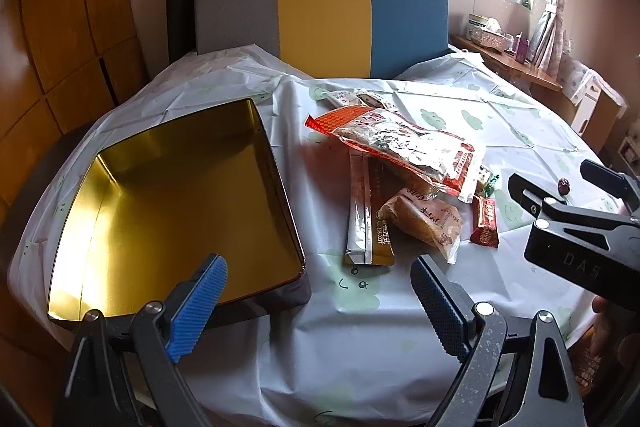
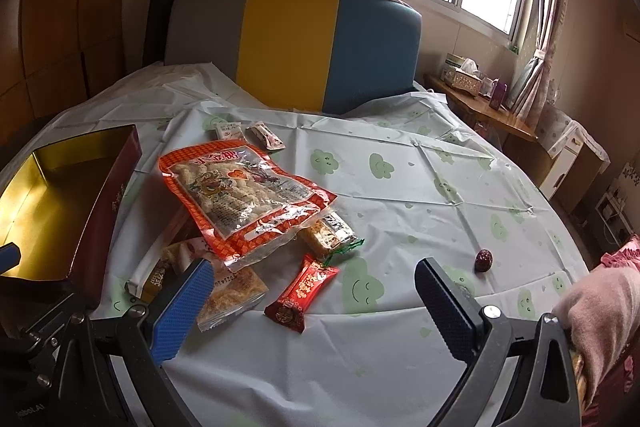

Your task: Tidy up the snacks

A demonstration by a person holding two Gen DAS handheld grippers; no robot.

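Both grippers hover with jaws wide and empty — left gripper [image 1: 320,301], marked "DAS" on the right gripper [image 2: 314,301]. Just ahead, the crinkly red candy wrapper [image 2: 302,293], then the orange-checked clear bag [image 2: 244,197]. The gold-lined tin [image 1: 172,203] sits left, on the smiley-printed plastic cloth [image 2: 400,187].

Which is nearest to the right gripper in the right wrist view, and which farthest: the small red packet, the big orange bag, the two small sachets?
1. The small red packet, just ahead of the open right gripper, between its fingers.
2. The big orange bag, farther back, left of centre.
3. The two small sachets, beyond the bag, toward the headboard.
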